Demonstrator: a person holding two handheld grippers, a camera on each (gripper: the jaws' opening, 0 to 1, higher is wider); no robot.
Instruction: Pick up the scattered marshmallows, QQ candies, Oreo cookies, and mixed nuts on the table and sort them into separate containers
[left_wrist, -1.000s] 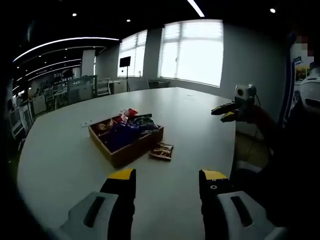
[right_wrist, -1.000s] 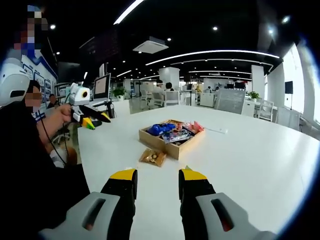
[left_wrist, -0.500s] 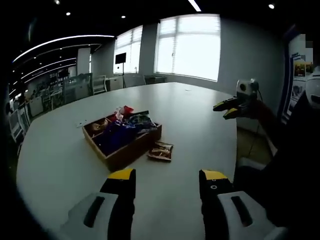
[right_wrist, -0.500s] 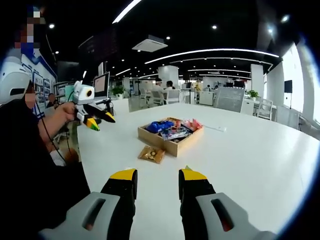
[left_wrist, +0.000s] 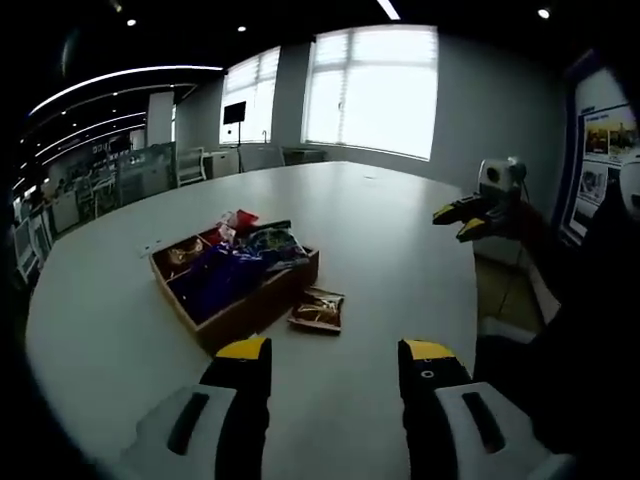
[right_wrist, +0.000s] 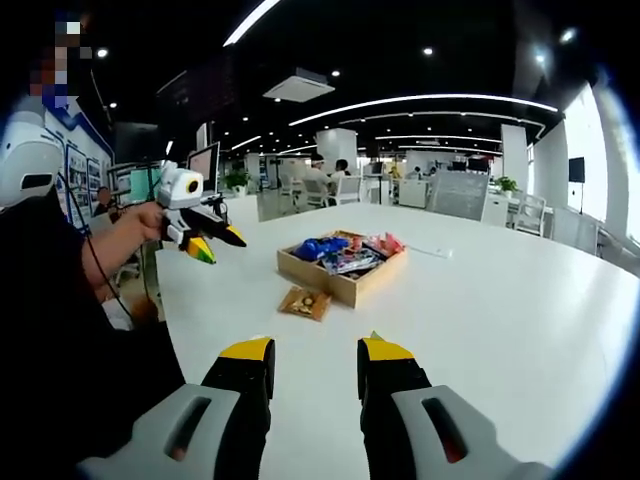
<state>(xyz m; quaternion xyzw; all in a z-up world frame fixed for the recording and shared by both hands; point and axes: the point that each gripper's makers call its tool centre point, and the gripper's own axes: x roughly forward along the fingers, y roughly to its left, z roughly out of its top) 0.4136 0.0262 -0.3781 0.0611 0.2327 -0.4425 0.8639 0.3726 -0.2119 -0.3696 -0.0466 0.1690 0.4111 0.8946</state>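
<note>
One wooden tray (left_wrist: 250, 310) on the white table (left_wrist: 380, 260) holds mixed blue and red snack packets; a brown packet (left_wrist: 318, 310) lies just beside it. Left gripper (left_wrist: 335, 352) and right gripper (right_wrist: 315, 350) hover with jaws spread, holding nothing

No readable text, snack packets in wooden box (left_wrist: 232, 285) too blurred

Both tongs, left (left_wrist: 335, 362) and right (right_wrist: 315, 358), hover with jaws apart.

A brown wooden box (left_wrist: 240, 312) full of bright snack packets (left_wrist: 235, 260) sits on the white worktop (left_wrist: 380, 250). One small brown packet (left_wrist: 318, 310) lies flat just beside it.
</note>
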